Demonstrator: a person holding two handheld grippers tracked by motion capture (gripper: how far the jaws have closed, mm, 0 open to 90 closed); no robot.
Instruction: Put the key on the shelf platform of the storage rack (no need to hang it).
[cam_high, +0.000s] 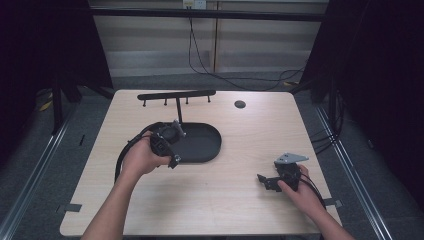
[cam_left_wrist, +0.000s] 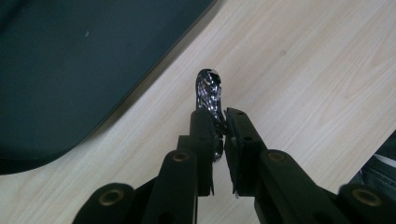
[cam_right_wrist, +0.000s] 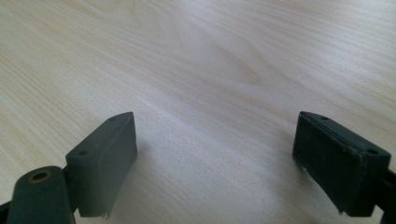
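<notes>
Shiny metal piece (cam_left_wrist: 208, 91) pinched in left claw (cam_left_wrist: 223, 125) beside black tray (cam_left_wrist: 70, 70).

Count of items on the counter (cam_high: 240, 150)

One black stand (cam_high: 192, 135) with four pegs, centre frame; one small shiny metal piece (cam_left_wrist: 208, 89); two claws, left (cam_high: 172, 145) and right (cam_high: 267, 181); one round hole (cam_high: 240, 104), upper right.

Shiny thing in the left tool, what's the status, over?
Left tool shut on shiny metal piece, beside the black tray. Right tool open, empty, over bare table. Nothing in the way.
</notes>
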